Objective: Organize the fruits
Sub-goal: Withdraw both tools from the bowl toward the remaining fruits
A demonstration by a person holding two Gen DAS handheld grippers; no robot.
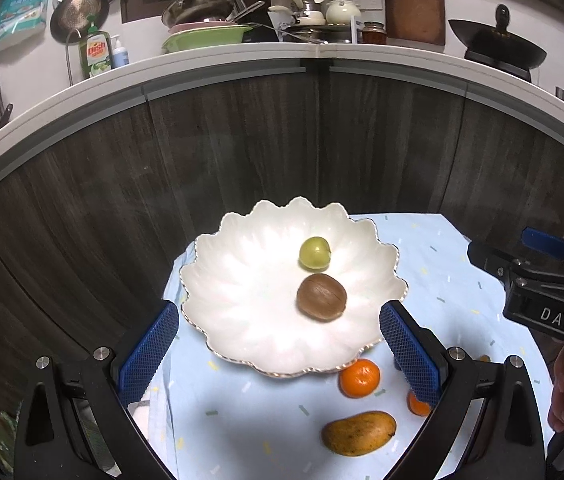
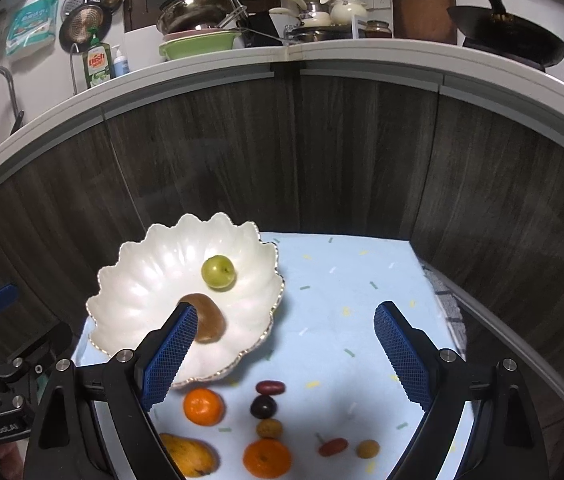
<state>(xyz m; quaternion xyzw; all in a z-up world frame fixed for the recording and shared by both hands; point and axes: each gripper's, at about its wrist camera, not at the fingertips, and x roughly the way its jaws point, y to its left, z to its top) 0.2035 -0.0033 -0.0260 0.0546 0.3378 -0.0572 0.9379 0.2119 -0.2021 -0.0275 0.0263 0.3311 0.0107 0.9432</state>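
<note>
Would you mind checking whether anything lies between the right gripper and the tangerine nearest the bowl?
Nothing visible does. The right gripper is open and empty, and only bare blue cloth separates it from the tangerine just below the white bowl.

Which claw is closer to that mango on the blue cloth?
Left. The mango lies between the left claw fingers, low in its view. It sits at the lower left edge of the right claw view, outside its left finger.

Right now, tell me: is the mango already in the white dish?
No. The mango lies on the blue cloth outside the white dish, which holds only two fruits.
</note>
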